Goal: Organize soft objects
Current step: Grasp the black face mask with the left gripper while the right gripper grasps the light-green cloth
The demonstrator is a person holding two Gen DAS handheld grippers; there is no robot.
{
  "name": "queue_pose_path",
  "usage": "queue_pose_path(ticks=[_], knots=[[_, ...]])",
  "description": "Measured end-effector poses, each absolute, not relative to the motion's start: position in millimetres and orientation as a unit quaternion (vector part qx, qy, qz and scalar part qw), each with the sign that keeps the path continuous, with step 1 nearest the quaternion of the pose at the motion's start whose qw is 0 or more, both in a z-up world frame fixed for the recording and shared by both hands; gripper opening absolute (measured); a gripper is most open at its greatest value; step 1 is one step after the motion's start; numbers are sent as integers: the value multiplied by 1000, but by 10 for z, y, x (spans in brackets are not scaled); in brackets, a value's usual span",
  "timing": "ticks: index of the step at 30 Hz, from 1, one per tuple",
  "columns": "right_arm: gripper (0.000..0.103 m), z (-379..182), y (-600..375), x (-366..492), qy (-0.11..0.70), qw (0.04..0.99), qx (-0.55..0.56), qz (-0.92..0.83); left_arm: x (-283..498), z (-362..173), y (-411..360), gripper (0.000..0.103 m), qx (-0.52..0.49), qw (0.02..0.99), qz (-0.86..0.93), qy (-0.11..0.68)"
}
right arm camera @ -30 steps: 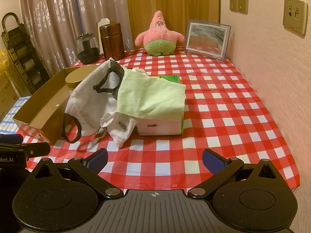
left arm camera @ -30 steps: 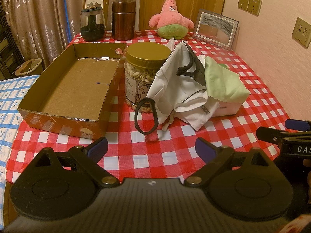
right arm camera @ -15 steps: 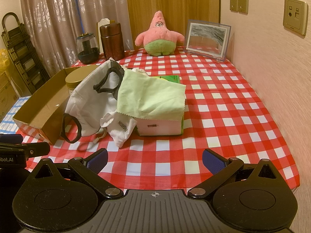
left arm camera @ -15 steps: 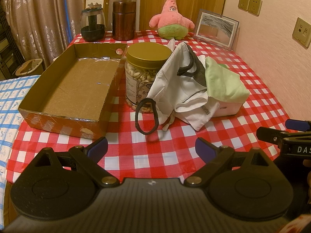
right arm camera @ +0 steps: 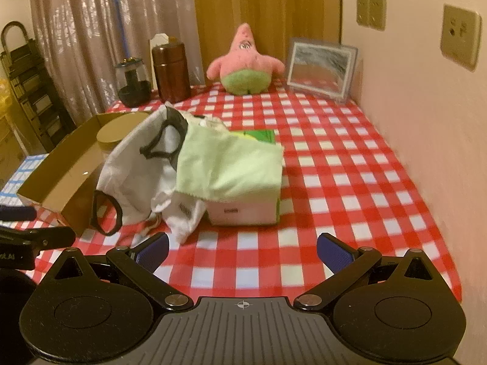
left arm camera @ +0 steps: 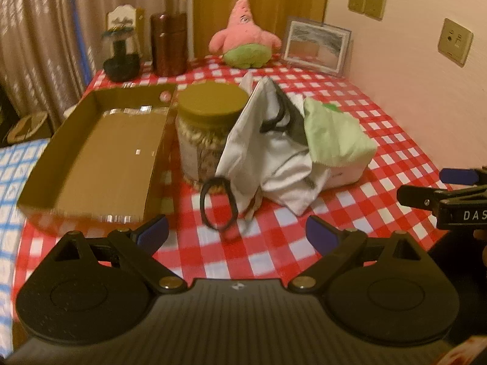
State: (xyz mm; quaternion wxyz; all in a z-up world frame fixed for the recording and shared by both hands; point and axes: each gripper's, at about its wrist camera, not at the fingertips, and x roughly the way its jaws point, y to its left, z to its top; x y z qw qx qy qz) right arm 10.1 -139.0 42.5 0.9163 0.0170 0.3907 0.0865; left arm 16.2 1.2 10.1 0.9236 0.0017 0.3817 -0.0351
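Both my claws hang released over the near edge of the desk (right arm camera: 334,164), nothing between their blue pads: left claw (left arm camera: 236,232) fronting the black strap loop, right claw (right arm camera: 242,245) fronting the white box (right arm camera: 243,213). White drawstring bag (left arm camera: 258,152) slumps against the gold-lidded jar (left arm camera: 210,127) and over the box's left side; its black strap loop (left arm camera: 217,203) lies on the checked cloth. Light green cloth (right arm camera: 228,167) draped across the box top, touching the bag. Open cardboard tray (left arm camera: 100,158) just left of the jar. Pink star plush (right arm camera: 245,60) sits upright at the far edge, well apart, beside a framed picture (right arm camera: 321,70).
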Motion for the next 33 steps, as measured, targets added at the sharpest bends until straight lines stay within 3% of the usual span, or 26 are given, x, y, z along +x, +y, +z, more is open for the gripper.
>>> queue_pose_path(ticks=[15, 25, 30, 33], knots=[[102, 336, -1328, 577, 357, 929, 1, 100, 811, -157, -88, 82, 72, 931, -69, 352], [102, 160, -1258, 854, 343, 932, -9, 116, 1035, -347, -144, 49, 77, 930, -83, 350], [89, 64, -1186, 993, 348, 928, -21, 130, 1088, -404, -162, 38, 73, 928, -87, 356], [84, 11, -1130, 1073, 353, 925, -27, 138, 1105, -418, -175, 25, 68, 925, -93, 362]])
